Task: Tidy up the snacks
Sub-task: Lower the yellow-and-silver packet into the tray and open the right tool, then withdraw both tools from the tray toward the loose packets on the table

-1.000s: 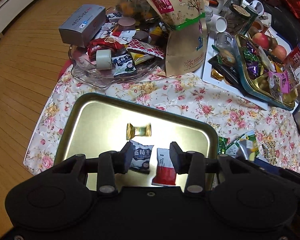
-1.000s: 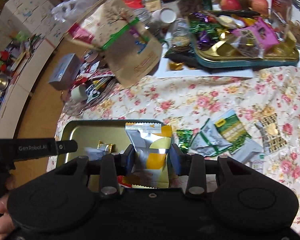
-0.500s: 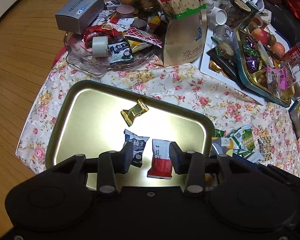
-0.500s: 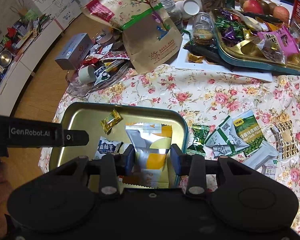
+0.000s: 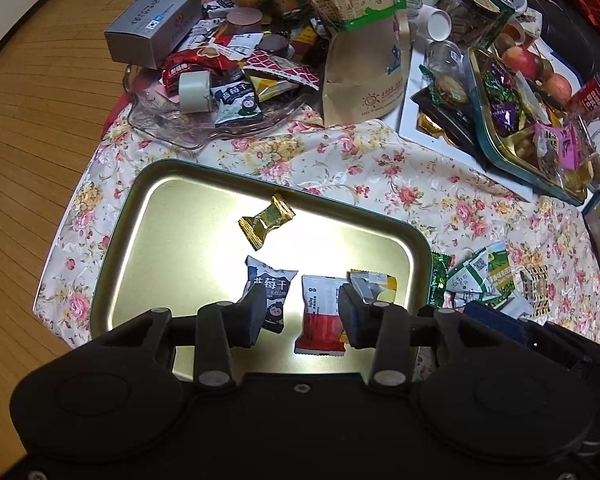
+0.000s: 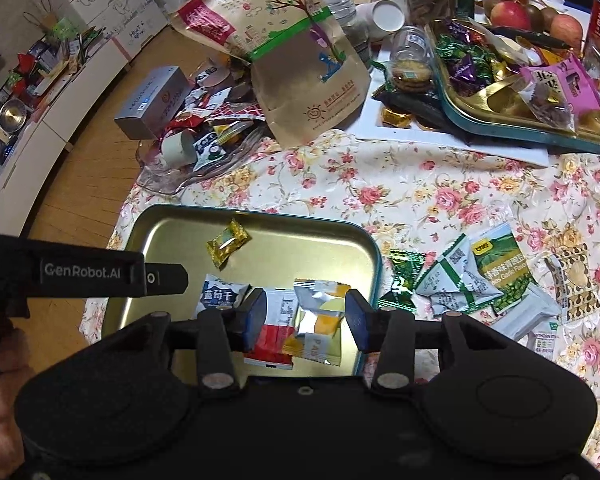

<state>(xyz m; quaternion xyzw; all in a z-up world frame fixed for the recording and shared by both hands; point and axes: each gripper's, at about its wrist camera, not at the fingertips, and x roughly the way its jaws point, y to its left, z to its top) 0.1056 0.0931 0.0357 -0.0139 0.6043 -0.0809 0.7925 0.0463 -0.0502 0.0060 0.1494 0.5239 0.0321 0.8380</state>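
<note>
With its jaws spread wide, the right gripper hangs over the near right corner of the gold tray and grips nothing; the silver and yellow packet lies flat on the tray between the fingers, touching neither pad as far as I can tell. It overlaps the right edge of the red and white packet just left of it. Further left sits the blue and white packet, and toward the far side of the tray there's 1 gold wrapped candy.

Left gripper is also wide open with nothing in it, hovering above the tray's near edge, so from its camera the blue and white packet and the red and white packet show in the gap.

Off the tray's right rim, on the floral tablecloth, there's a loose bunch of green snack packets. At the far side are a brown paper snack bag, a clear glass dish piled with wrappers on the left, and a second tray full of sweets on the right.
</note>
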